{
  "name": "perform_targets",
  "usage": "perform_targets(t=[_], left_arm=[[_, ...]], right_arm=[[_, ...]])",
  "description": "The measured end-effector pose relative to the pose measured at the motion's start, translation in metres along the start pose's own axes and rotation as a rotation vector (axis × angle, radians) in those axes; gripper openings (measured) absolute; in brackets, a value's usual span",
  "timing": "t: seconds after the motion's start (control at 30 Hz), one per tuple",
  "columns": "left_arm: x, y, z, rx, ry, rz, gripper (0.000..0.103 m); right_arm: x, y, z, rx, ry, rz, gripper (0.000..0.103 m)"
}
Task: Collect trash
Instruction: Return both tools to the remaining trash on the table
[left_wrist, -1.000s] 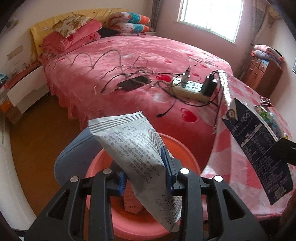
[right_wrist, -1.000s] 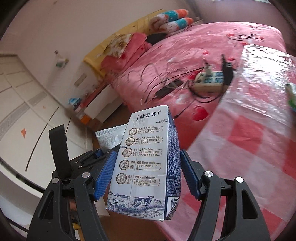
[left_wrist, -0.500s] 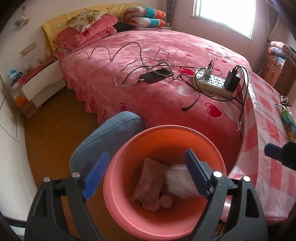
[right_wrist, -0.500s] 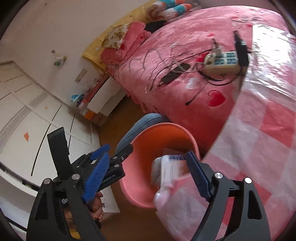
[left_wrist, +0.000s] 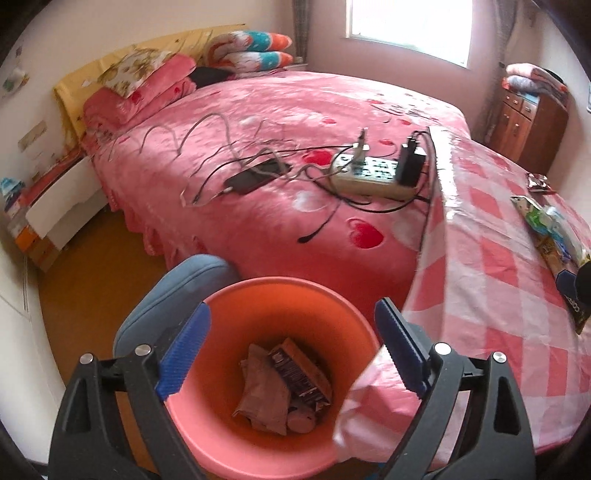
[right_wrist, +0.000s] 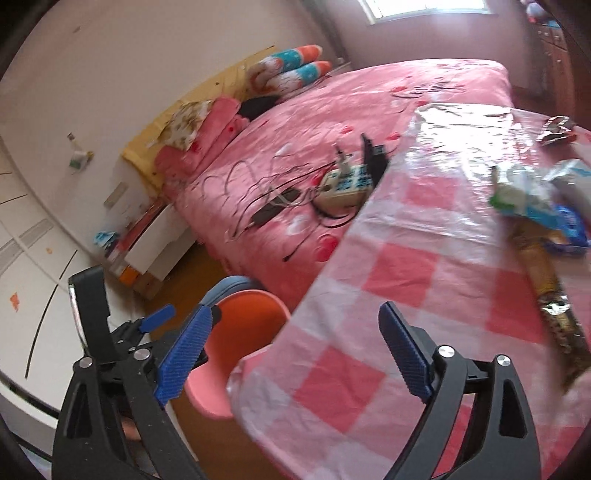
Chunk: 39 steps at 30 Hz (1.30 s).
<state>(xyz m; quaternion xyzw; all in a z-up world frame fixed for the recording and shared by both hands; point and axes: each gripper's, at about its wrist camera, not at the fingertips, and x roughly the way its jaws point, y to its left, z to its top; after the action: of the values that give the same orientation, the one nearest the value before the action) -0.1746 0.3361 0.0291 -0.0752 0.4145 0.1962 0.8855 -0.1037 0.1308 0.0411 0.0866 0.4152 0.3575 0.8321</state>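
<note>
Now both claws are spread wide with nothing between their blue pads. The left gripper (left_wrist: 291, 349) hangs directly over the orange-pink bin (left_wrist: 229, 428), which stands on the floor between a blue chair back (left_wrist: 177, 284) on its left and the draped edge of the checked tablecloth (left_wrist: 498, 280) on its right. At the bottom of the bin lie a crumpled wrapper (left_wrist: 264, 395) and a dark carton (left_wrist: 299, 373), touching each other. The right gripper (right_wrist: 295, 350) hovers above the near left corner of the tablecloth (right_wrist: 424, 280); the bin (right_wrist: 240, 332) shows just left of that corner. More trash waits on the table's far right: a pile of wrappers (right_wrist: 532, 199) and a long brown packet (right_wrist: 550, 288). Beyond, a power strip (left_wrist: 373, 177) and a phone (left_wrist: 255, 179) lie among cables on the pink bed (left_wrist: 266, 110).
</note>
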Motion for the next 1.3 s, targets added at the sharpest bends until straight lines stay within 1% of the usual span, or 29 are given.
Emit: perform_targets(t=[0.2, 0.7, 0.9, 1.3], left_arm=[[-0.006, -0.018, 0.004, 0.026, -0.010, -0.019, 0.091], [-0.015, -0.043, 0.008, 0.085, -0.019, -0.025, 0.091], [-0.018, -0.053, 0.009, 0.108, -0.021, -0.023, 0.091], [-0.025, -0.084, 0.009, 0.169, -0.028, -0.015, 0.091]], right_arm=[[-0.014, -0.010, -0.002, 0.001, -0.029, -0.044, 0.094], [-0.033, -0.024, -0.008, 0.011, -0.061, -0.066, 0.094], [-0.042, -0.036, -0.011, 0.034, -0.077, -0.071, 0.094], [-0.069, -0.063, -0.019, 0.075, -0.125, -0.094, 0.094]])
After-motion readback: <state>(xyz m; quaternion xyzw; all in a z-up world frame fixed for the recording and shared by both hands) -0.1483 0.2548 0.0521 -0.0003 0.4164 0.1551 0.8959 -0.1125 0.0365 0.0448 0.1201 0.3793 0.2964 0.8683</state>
